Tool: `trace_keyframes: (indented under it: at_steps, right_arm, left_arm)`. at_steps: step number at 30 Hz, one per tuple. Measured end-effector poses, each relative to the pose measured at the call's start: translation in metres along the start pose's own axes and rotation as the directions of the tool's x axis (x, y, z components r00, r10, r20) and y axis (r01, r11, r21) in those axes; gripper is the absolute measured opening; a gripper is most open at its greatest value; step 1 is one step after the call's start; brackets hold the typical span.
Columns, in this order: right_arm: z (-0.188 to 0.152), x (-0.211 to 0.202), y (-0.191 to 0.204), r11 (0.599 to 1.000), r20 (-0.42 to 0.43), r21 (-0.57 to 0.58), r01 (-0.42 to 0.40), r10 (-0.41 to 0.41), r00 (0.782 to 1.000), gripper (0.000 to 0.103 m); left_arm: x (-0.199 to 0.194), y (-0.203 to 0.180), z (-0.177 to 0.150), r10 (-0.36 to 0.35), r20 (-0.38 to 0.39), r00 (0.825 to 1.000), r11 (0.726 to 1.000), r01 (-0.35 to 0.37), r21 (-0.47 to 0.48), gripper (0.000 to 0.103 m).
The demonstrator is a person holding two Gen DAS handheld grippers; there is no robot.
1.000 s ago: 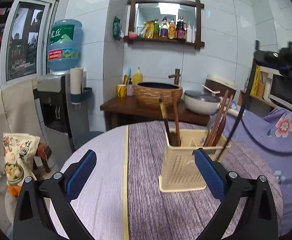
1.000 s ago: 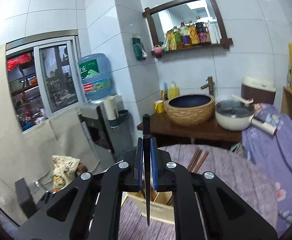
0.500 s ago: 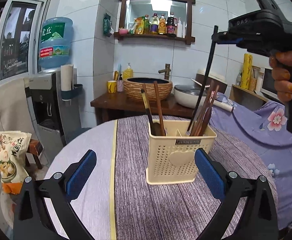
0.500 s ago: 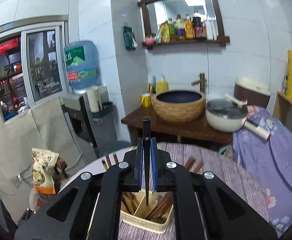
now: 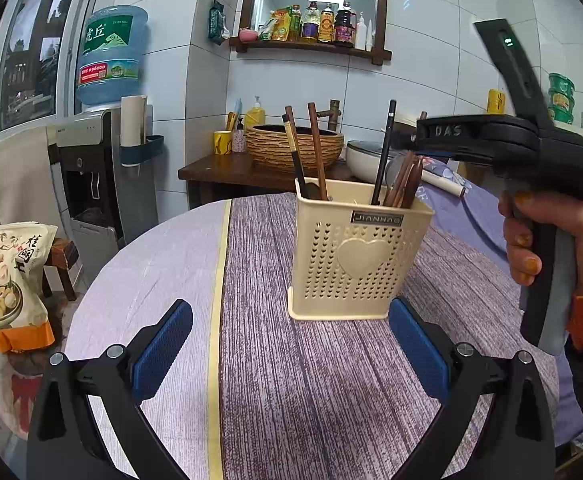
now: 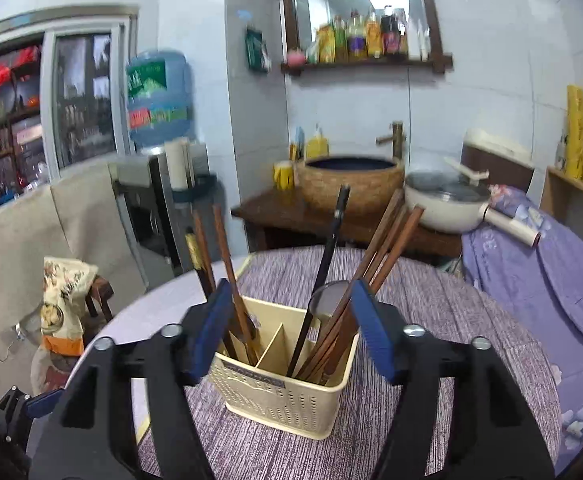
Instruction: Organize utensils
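the step in hand looks like the drop: the right gripper (image 6: 287, 336) hangs just above the cream utensil holder (image 6: 279, 396), its jaws opening, and the black chopstick (image 6: 323, 272) stands free between the blue pads (image 6: 211, 332), touching neither, its lower end down in the holder's right-hand compartment beside the bundle of brown chopsticks (image 6: 375, 268). two more brown sticks and a dark one lean in the left compartment, under the left pad. in the left wrist view the black chopstick (image 5: 383, 152) rises just ahead of the right gripper's nose, with the person's hand (image 5: 547, 240) on the grip.

the left gripper (image 5: 291, 352) is spread wide and holds nothing; the holder (image 5: 355, 256) sits just beyond its fingertips, nearer the right one.

the next move, as i judge it, calls for lifting the right gripper straight up so the pads clear the stick tops without tipping them. whether more utensils wait is not visible.

the round tabletop (image 5: 291, 400) wears a purple streaked cloth with a pale strip left of the left gripper. beyond it are a tiled wall, a water dispenser (image 5: 103, 152), a woven basin (image 5: 291, 144) and a shelf of bottles (image 5: 315, 24).
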State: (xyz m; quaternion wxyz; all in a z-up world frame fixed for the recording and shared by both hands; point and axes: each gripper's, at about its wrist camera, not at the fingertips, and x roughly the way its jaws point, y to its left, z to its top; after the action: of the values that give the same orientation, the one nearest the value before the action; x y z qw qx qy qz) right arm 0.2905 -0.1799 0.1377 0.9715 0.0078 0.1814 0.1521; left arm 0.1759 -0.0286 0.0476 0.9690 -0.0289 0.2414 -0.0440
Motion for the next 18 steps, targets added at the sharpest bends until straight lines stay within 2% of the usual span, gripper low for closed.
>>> trace_keyframes:
  at_steps: [2,4,6,12,14,18]
  right_arm:
    - [-0.009,-0.020,0.006,0.999,0.026,-0.033,0.015,-0.014,1.000,0.067]
    - [-0.027,-0.046,0.011,0.999,0.052,-0.030,0.022,-0.020,0.998,0.081]
    - [-0.047,-0.068,0.014,1.000,0.067,-0.017,0.001,0.000,0.998,0.088]
    - [-0.120,-0.123,0.025,0.999,0.080,-0.012,0.035,-0.034,0.996,0.097]
    - [-0.141,-0.137,0.029,0.998,0.088,-0.023,0.050,-0.048,0.995,0.097]
    - [-0.177,-0.165,0.036,0.996,0.096,-0.052,0.073,-0.068,0.993,0.097]
  left_arm:
    - [-0.003,0.001,-0.006,0.014,0.016,1.000,1.000,-0.014,0.008,0.097]
    - [-0.007,0.004,-0.013,0.020,0.034,0.999,1.000,-0.020,0.009,0.097]
    - [-0.013,0.007,-0.021,0.016,0.045,0.999,1.000,-0.016,0.007,0.097]
    - [-0.032,0.015,-0.045,0.044,0.055,0.998,0.999,-0.045,0.025,0.097]
    - [-0.041,0.019,-0.050,0.056,0.058,0.997,0.998,-0.056,0.010,0.097]
    - [-0.062,0.021,-0.066,0.020,0.093,0.996,1.000,-0.020,0.004,0.097]
